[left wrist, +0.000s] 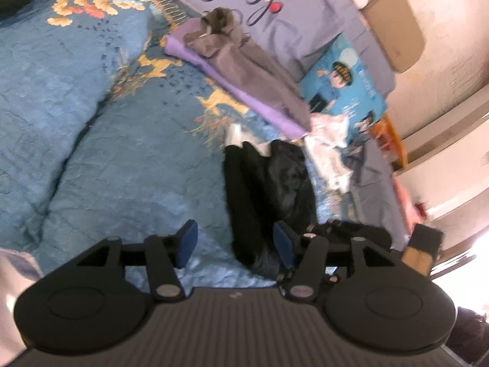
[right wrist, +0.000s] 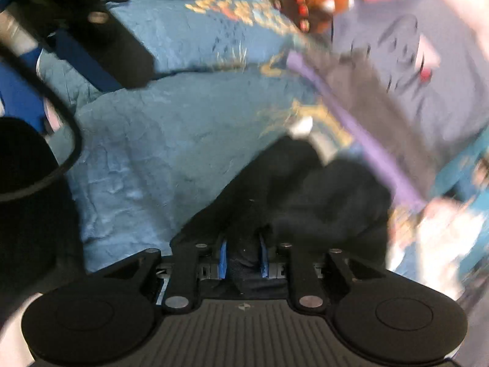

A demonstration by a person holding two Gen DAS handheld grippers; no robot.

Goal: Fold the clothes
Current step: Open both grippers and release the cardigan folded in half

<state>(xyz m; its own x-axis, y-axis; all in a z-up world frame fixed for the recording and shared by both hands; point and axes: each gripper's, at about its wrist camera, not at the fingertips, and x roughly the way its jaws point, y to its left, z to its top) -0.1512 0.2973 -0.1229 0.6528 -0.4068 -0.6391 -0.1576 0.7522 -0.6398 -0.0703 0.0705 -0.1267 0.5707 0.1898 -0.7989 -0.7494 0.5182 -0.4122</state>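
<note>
- The black garment (left wrist: 269, 189) lies on the bed (left wrist: 122, 153), its long axis running away from both cameras.
- The right gripper (right wrist: 243, 260) is nearer: its jaws pinch the near end of the cloth.
- The left gripper (left wrist: 235, 241) hovers beside it, jaws spread and empty; the garment is ahead, slightly to the right.
- No containers are visible; a grey and purple pile (left wrist: 244, 70) lies further away.

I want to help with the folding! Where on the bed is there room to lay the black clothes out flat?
The widest bare patch is the blue quilt left of the black garment, which the right gripper pinches. The open left gripper hangs there. It's crowded on the right: the grey garment on purple cloth, white crumpled things, pillows.
</note>
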